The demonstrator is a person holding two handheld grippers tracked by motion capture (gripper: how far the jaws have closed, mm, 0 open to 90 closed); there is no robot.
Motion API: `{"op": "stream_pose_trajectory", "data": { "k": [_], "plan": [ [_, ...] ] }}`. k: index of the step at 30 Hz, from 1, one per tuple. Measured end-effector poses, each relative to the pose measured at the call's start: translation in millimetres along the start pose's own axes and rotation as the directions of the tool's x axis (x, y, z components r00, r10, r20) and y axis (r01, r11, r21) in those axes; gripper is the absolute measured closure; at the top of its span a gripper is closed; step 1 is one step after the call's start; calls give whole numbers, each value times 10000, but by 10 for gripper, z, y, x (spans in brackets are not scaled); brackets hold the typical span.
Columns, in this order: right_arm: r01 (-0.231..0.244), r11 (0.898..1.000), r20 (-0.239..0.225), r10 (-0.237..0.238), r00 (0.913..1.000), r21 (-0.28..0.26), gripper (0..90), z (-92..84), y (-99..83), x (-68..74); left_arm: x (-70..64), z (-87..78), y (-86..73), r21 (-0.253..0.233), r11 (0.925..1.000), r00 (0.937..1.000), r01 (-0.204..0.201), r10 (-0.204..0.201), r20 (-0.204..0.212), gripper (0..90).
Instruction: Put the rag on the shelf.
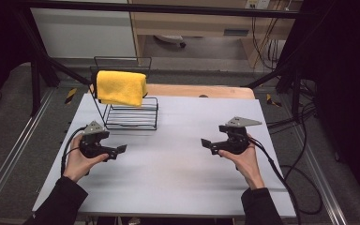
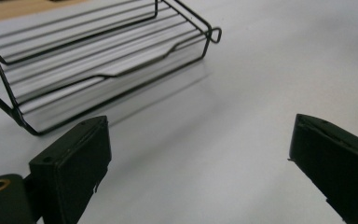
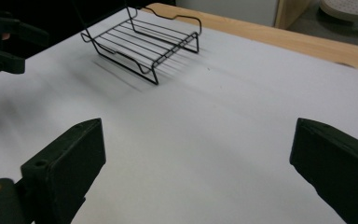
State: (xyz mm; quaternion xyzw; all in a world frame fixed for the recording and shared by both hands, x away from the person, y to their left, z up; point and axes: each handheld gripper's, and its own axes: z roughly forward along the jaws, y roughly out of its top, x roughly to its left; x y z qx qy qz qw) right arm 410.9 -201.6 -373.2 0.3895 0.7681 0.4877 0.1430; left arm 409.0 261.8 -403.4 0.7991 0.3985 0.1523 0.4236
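At ten o'clock on the pale grey bench [image 1: 178, 178] stood a black wire rack [image 1: 132, 117], and a folded yellow cloth [image 1: 121, 87] hung over its raised back rail. Toward eight o'clock the left gripper [image 1: 120, 149] sat low over the bench in the person's left hand [image 1: 77, 161], its fingers [image 2: 72, 175] spread wide with nothing between them, aimed toward three o'clock, the rack near beyond it. Toward four o'clock the right gripper [image 1: 205, 142], held in the right hand [image 1: 244, 157], pointed back at nine o'clock, its fingers [image 3: 65, 172] likewise wide apart and empty, well apart from the rack.
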Motion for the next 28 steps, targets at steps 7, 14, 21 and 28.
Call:
{"op": "stream_pose_trajectory", "data": {
  "k": [7,14,21,28],
  "plan": [
    [-477,9985,114,474,9988,280,7,-159,-470,-198,-33,48,-229,193,9995,9995,-232,228,195,56],
    [-1047,9926,275,1031,9943,608,7,-273,-860,-342,-41,51,-368,267,9994,9994,-201,194,280,43],
    [-1029,9923,405,1003,9941,685,7,-376,-1032,-409,-31,-5,-438,183,9995,9995,-268,265,156,41],
    [-928,9937,409,903,9951,630,7,-409,-1050,-411,-25,-22,-523,335,9990,9994,-301,296,160,42]
  ]
}}
